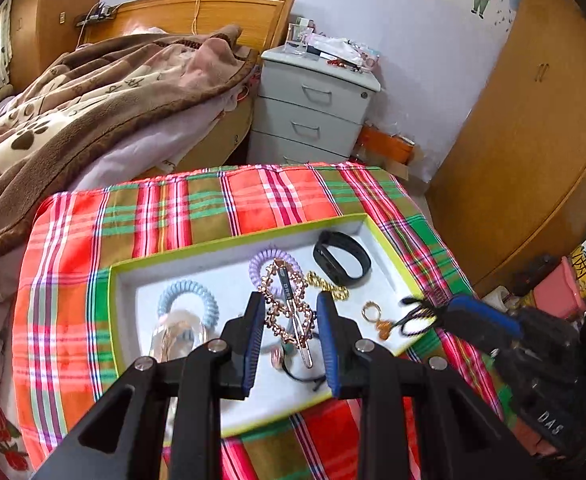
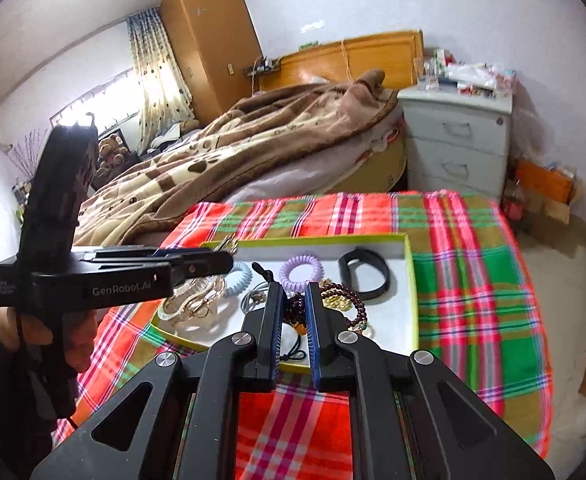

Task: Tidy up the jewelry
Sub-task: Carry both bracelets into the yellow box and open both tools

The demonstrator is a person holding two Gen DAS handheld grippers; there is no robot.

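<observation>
Plaid cloth in red, green and olive covers the desk, and a shallow white cardboard tray with a lime-green rim sits on it, evidently as the one collecting place for the jewelry. In the lower centre of the left wrist view the left tongs hang parted over the tray, gripping nothing, with a rose-gold beaded chain and a slim metal hair clip lying between the blue pads; that looks like a line-up for a pick. At lower right of that frame the right tongs appear clenched on a dark braided cord at the tray's edge, probably to carry it in; the right wrist view shows its pads only narrowly apart, so the grip is a judgement. Spread apart in the tray lie a black rubber fitness band, a lilac spiral hair tie, a pale-blue spiral hair tie, a gold chain and a small gold ring.

Readable writing: "GenRobot.AI" on the left tongs' body in the right wrist view, and "DAS" on the right one's housing.
</observation>
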